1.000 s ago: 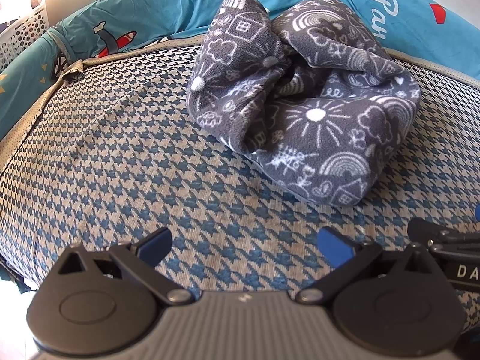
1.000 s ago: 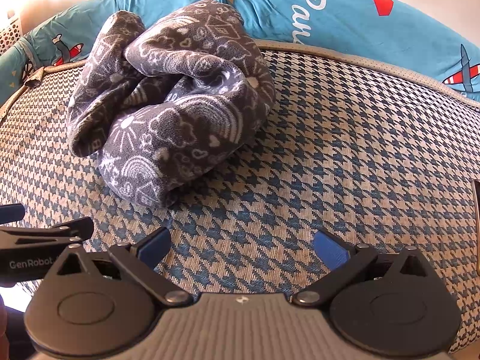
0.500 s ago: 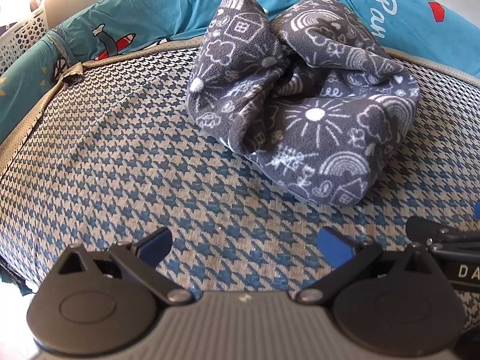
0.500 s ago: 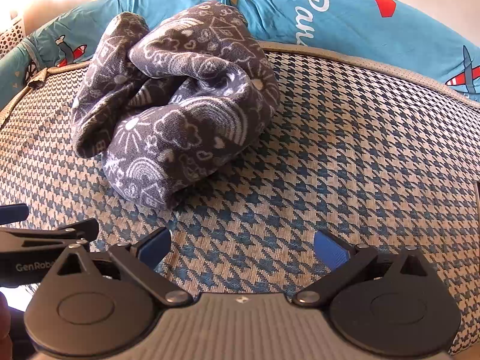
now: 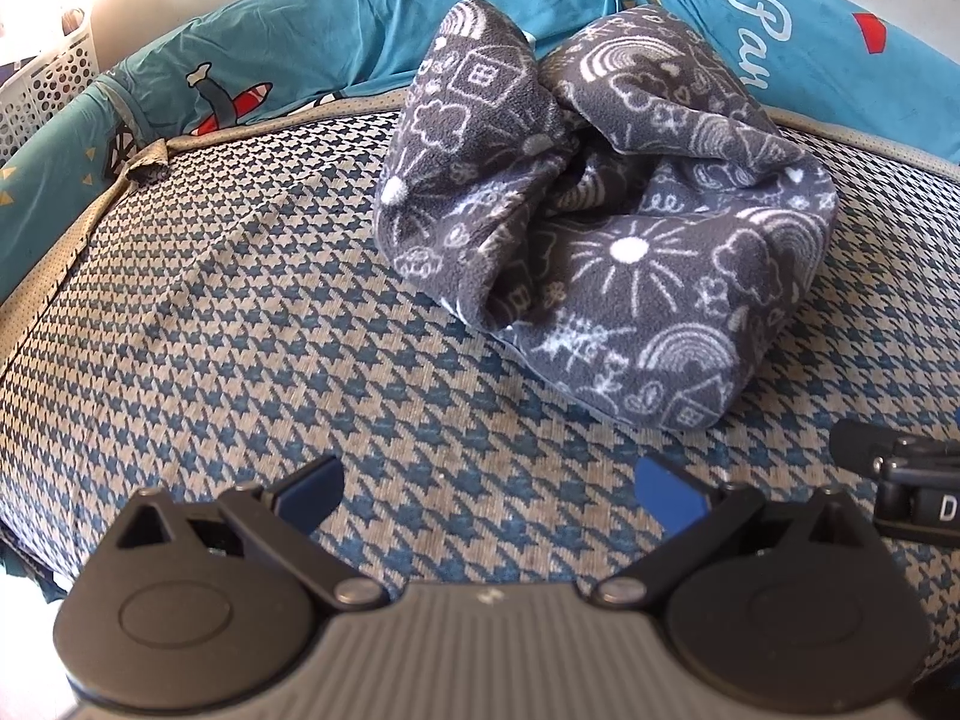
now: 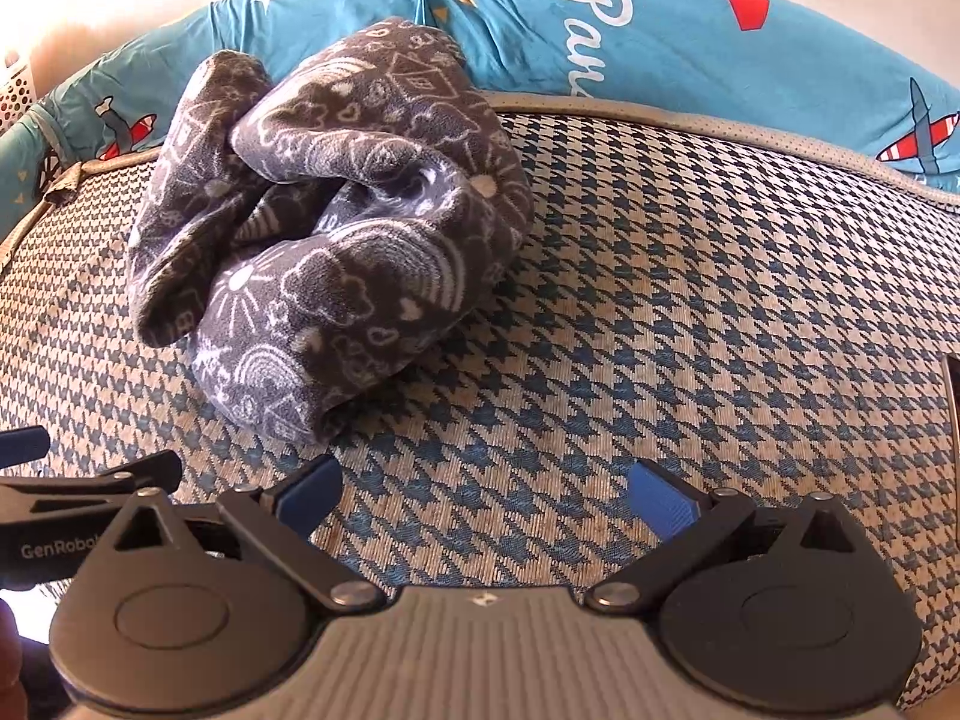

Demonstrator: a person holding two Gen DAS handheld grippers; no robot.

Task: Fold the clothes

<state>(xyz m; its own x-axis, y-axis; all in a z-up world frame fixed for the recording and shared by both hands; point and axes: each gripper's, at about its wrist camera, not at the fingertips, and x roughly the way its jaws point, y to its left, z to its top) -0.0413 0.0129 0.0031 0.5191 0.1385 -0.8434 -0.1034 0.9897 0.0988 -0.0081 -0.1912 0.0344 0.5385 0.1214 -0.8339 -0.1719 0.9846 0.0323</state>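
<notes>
A crumpled grey fleece garment (image 5: pixel 606 222) with white doodle prints lies in a heap on the houndstooth mattress (image 5: pixel 240 324), toward the back. My left gripper (image 5: pixel 489 489) is open, low over the mattress, a short way in front of the heap's near edge. In the right wrist view the same garment (image 6: pixel 324 222) sits to the upper left. My right gripper (image 6: pixel 486 495) is open with nothing between its blue pads, short of the heap and to its right. The right gripper's fingers (image 5: pixel 888 462) show at the right edge of the left view; the left gripper's fingers (image 6: pixel 90 480) show at the left edge of the right view.
A teal printed bumper (image 5: pixel 270 60) runs along the mattress's back edge, also seen as the teal bumper (image 6: pixel 690 42) in the right view. A white perforated basket (image 5: pixel 42 84) stands beyond the far left corner. Bare houndstooth mattress (image 6: pixel 720 312) extends right of the garment.
Both grippers have drifted slightly nearer the garment, which looks a bit larger and lower in the right view. Both stay open; the heap itself has not moved.
</notes>
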